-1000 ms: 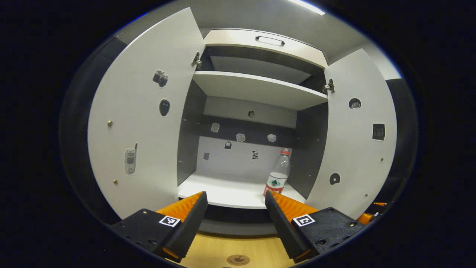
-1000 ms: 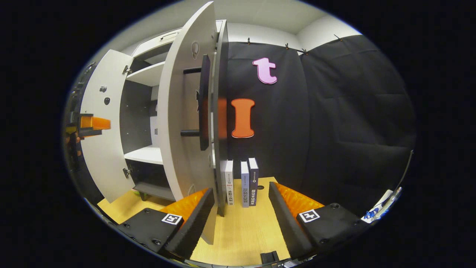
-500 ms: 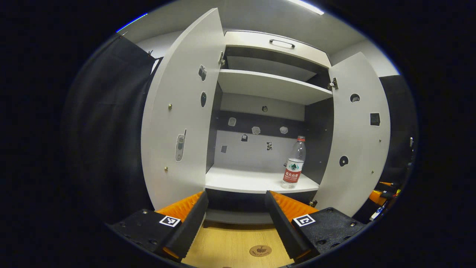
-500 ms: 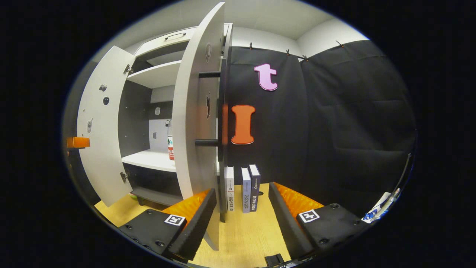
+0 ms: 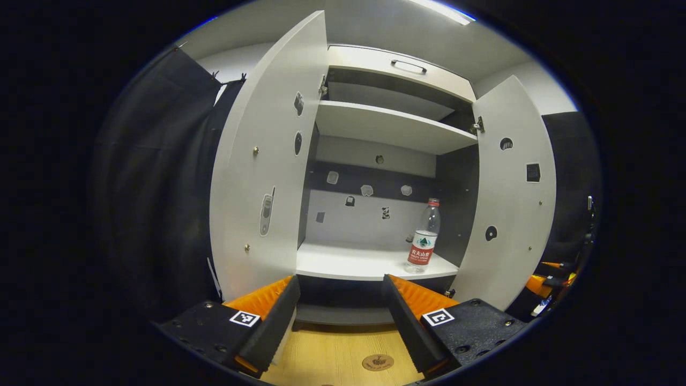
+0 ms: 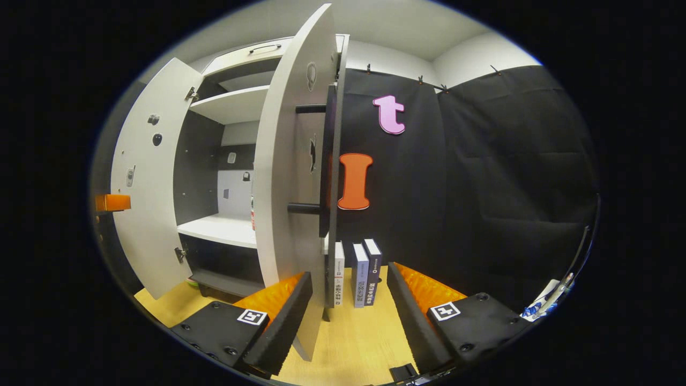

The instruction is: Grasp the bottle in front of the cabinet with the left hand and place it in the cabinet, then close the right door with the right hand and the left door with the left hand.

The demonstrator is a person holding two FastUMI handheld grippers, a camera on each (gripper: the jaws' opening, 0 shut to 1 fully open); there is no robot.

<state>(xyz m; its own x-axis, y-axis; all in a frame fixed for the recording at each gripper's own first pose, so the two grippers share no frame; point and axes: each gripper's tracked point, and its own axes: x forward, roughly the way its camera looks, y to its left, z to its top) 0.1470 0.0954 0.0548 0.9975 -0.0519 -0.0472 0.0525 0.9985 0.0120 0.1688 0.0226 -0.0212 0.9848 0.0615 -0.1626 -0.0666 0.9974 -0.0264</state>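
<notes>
A: Bottle (image 5: 423, 238) already upright on the cabinet's lower shelf (image 5: 353, 262), near its right end, just beside the right door (image 5: 509, 203). Placing done, by the look of it.

B: Doors next, then. Both wide open. Left hand-held gripper (image 5: 340, 305) empty, fingers spread, hanging in front of the cabinet above the bench (image 5: 343, 354).

A: Right hand-held gripper (image 6: 348, 305) also spread and empty, with the right door's edge (image 6: 292, 177) rising just beside its left finger. Probably needs to get behind that panel and push it shut; left door (image 5: 262, 161) after.

B: Anything readable?

A: Red and white label on the bottle, too small to make out. Same for the spines of the books (image 6: 363, 273) standing on the bench.
</notes>
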